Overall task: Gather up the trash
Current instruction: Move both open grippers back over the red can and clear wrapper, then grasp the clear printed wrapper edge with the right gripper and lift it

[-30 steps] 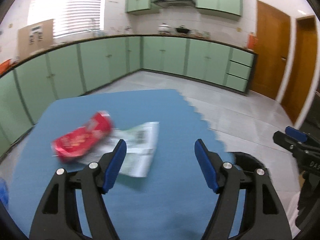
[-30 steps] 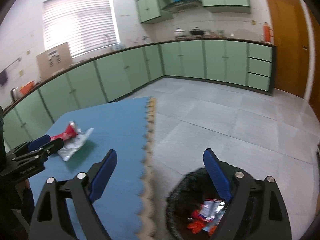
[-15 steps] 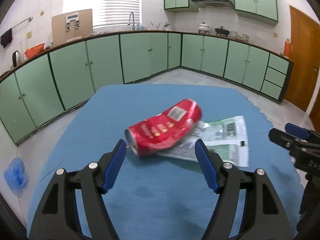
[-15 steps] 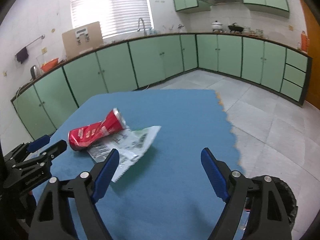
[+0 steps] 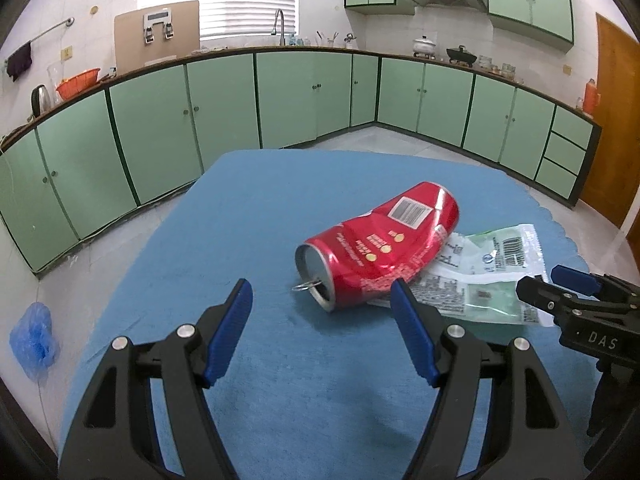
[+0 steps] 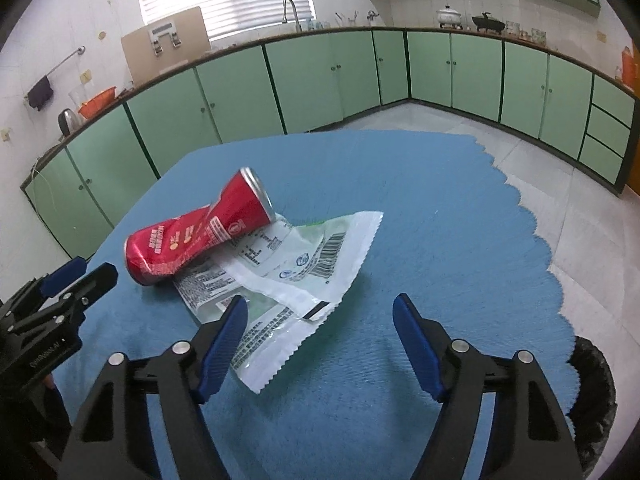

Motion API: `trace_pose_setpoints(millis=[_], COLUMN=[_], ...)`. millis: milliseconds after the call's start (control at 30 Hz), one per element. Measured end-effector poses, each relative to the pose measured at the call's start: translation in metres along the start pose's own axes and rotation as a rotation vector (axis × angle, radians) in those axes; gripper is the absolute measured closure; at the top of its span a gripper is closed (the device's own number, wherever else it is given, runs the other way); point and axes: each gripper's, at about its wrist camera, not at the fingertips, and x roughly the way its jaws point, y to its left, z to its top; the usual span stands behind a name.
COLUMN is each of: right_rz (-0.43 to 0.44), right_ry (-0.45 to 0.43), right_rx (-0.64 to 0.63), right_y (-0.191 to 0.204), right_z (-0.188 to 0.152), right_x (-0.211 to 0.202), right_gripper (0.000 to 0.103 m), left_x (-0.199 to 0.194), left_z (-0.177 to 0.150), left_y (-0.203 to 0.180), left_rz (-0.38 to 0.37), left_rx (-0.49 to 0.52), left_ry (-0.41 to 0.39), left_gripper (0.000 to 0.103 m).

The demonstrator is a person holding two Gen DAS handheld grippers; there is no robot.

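A crushed red can (image 5: 380,244) lies on its side on the blue mat (image 5: 240,220), resting partly on a clear and green plastic wrapper (image 5: 492,276). My left gripper (image 5: 320,292) is open, just short of the can's open end, holding nothing. In the right wrist view the can (image 6: 200,236) and wrapper (image 6: 300,268) lie ahead on the left. My right gripper (image 6: 320,300) hovers by the wrapper's near corner. Its jaws are closing and the pads press on nothing. Each gripper shows in the other's view: the right gripper (image 5: 560,284), the left gripper (image 6: 80,276).
A black trash bin (image 6: 592,380) stands on the floor off the mat's right edge. A blue plastic bag (image 5: 34,336) lies on the floor to the left. Green cabinets (image 5: 300,100) run along the far walls, beyond a tiled floor (image 6: 580,200).
Both grippers have swung left from the bin side toward the can and wrapper, which now lie close ahead. The right jaws have narrowed a little; the left jaws stand as before.
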Motion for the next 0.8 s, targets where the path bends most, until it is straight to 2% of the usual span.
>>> trace_pose_setpoints(millis=[133, 233, 433, 567, 800], right_rz=[0.014, 0.049, 0.164, 0.174, 0.152], right_ry=[0.022, 0.043, 0.078, 0.051, 0.020], right_rx=[0.008, 0.038, 0.120, 0.109, 0.117], right_y=[0.001, -0.002, -0.010, -0.010, -0.023], right_z=[0.000, 0.001, 0.004, 0.004, 0.011], right_x=[0.009, 0.015, 0.022, 0.014, -0.010], right_gripper=[0.035, 0.042, 0.077, 0.091, 0.095], left_x=[0.007, 0.012, 0.019, 0.026, 0.040], left_z=[-0.002, -0.004, -0.002, 0.000, 0.007], left_y=[0.004, 0.007, 0.016, 0.020, 0.014], left_rz=[0.001, -0.002, -0.029, -0.049, -0.089], left_rx=[-0.009, -0.014, -0.035, -0.051, -0.048], left_ry=[0.017, 0.030, 0.052, 0.067, 0.090], left_gripper=[0.034, 0.033, 0.030, 0.030, 0.030])
